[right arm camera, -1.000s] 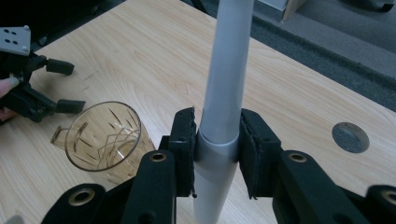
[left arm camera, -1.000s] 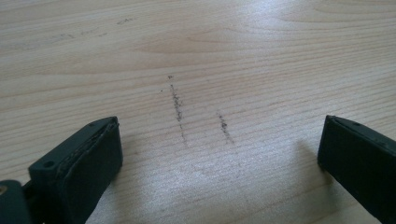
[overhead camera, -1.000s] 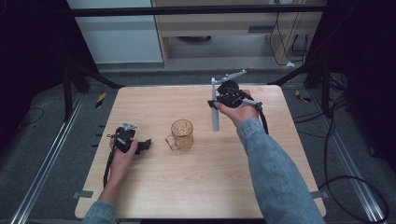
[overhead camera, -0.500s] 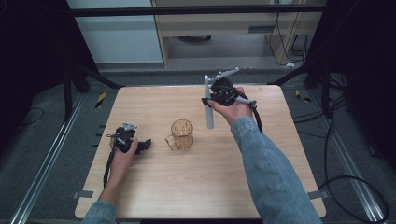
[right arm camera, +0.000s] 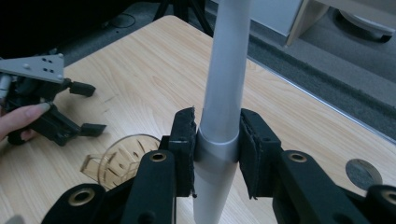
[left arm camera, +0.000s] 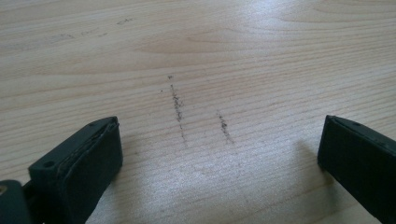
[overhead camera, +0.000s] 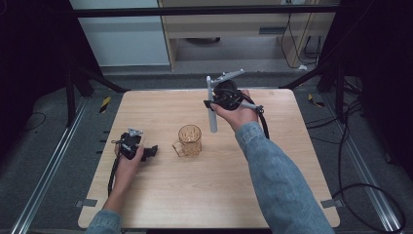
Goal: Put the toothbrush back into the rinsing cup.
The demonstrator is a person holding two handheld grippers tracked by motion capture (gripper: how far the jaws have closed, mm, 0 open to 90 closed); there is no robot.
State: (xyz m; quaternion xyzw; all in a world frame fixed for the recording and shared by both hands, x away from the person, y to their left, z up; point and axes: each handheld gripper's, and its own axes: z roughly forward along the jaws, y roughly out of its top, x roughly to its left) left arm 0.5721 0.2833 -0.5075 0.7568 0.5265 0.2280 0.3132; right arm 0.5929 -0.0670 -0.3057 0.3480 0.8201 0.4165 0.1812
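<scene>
Tube (overhead camera: 211,105) first: a long, pale grey, smooth-looking one, pinched upright in my right gripper (right arm camera: 217,154), raised above the far side of the bench (overhead camera: 160,204), just behind and to the right of the glass mug (overhead camera: 189,140). My right jaws press on it from both sides at a darker grey band, where the tube seems to step in width; most of its length stands above the jaws and the lower end hangs below them.

I judge the tube to be stiff and light, probably plastic or thin metal, and its round, smooth wall looks slippery. The pads only touch it along narrow strips, so it could twist or slide down if I tilt my hand quickly. The band is a sensible place to hold, since the step should stop it slipping through.

The amber, ribbed mug stands open side up, near the middle of the bench, handle toward my left. It looks hard and breakable, and a knock from the tube's end could tip it.

My left gripper (overhead camera: 130,145) rests on the bench to the left of the mug, its jaws spread wide over bare wood with nothing between them.
</scene>
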